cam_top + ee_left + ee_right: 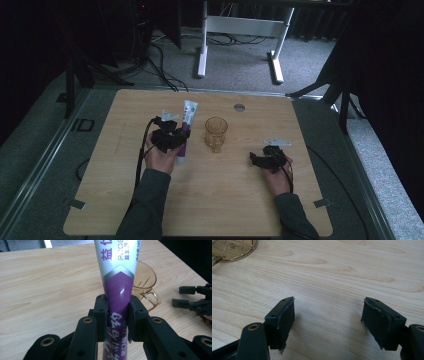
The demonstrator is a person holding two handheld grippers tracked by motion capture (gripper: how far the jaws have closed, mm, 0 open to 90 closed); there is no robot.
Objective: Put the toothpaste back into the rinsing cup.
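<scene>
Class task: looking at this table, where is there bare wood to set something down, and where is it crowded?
Free: the near strip of the table, and its far right corner. Crowded: the middle, where the left gripper holds the toothpaste tube beside the amber cup.

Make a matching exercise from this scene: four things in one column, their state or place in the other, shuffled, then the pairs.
1. left gripper
2. right gripper
3. tube
4. glass cup

A. amber, stands on the table between the two grippers
B. jaws apart, nothing between them
C. purple and white, held
D. jaws clamped on something

Pairs: 1-D, 2-B, 3-C, 4-A
</scene>
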